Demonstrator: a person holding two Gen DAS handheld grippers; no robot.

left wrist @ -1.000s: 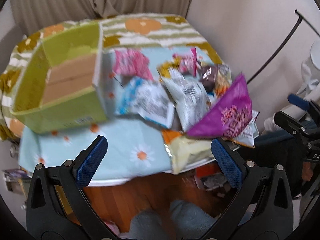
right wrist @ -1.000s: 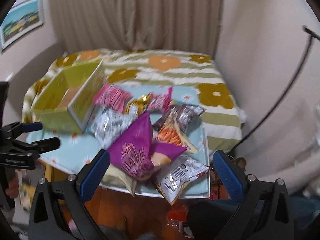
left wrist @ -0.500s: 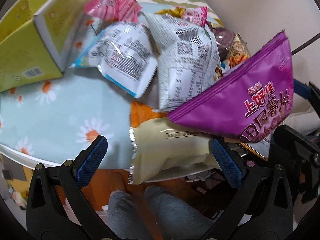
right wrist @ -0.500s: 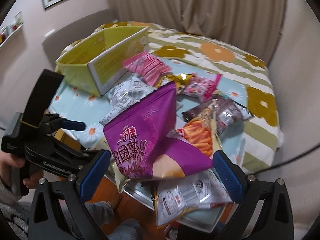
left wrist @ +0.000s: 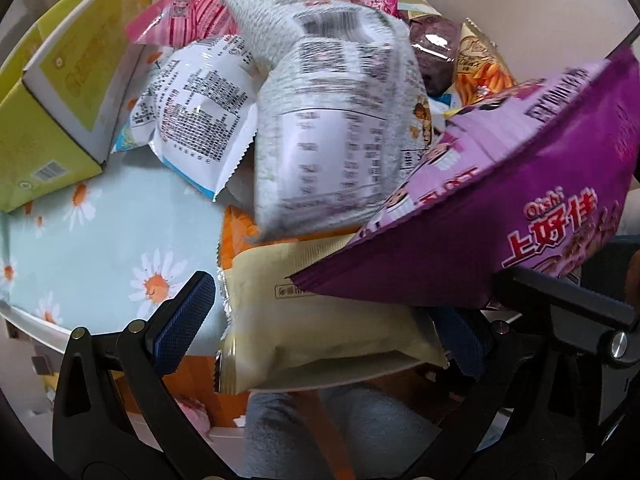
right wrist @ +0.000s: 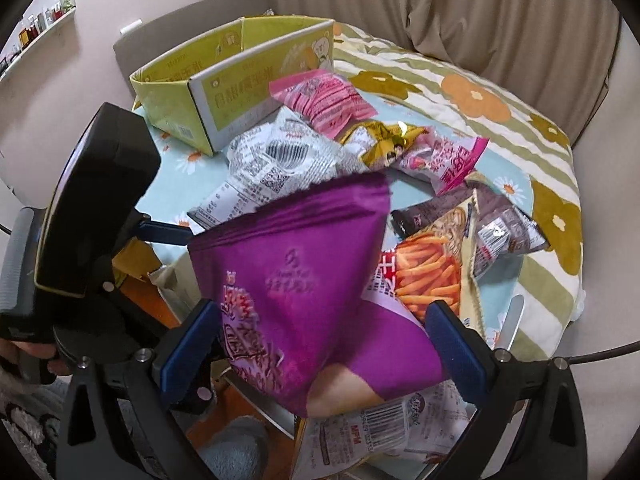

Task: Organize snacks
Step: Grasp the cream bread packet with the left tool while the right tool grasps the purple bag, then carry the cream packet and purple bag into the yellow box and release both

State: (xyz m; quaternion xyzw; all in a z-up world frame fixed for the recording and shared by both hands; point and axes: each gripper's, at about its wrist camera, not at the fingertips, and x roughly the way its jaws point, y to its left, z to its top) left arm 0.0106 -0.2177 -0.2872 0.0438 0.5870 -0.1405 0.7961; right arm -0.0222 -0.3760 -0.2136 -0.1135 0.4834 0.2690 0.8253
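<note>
Table (right wrist: 172,160), daisy-print cover: nothing is judged sorted yet; every snack is seen outside the box, so the whole task is left. Box (right wrist: 224,76), yellow-green, open-topped, is set at the table's far left corner; its inside is only partly shown in the right wrist view and no packet is seen there. Purple bag (right wrist: 304,280), the largest packet, is propped at the near edge atop the heap. White bag (left wrist: 336,128) is leaned mid-heap; a smaller white packet (left wrist: 196,120) is laid just beside the box. Cream bag (left wrist: 320,320) is hung over the near edge beneath the purple bag. Fries bag (right wrist: 432,272), pink bag (right wrist: 324,100) and dark packet (right wrist: 504,232) are strewn toward the right and far edges. Left gripper (left wrist: 324,320) is levelled at the near edge, fingers spread either side of the cream bag, nothing pinched. Right gripper (right wrist: 324,344) is pointed at the purple bag, fingers spread around its lower part, contact not discernible.
</note>
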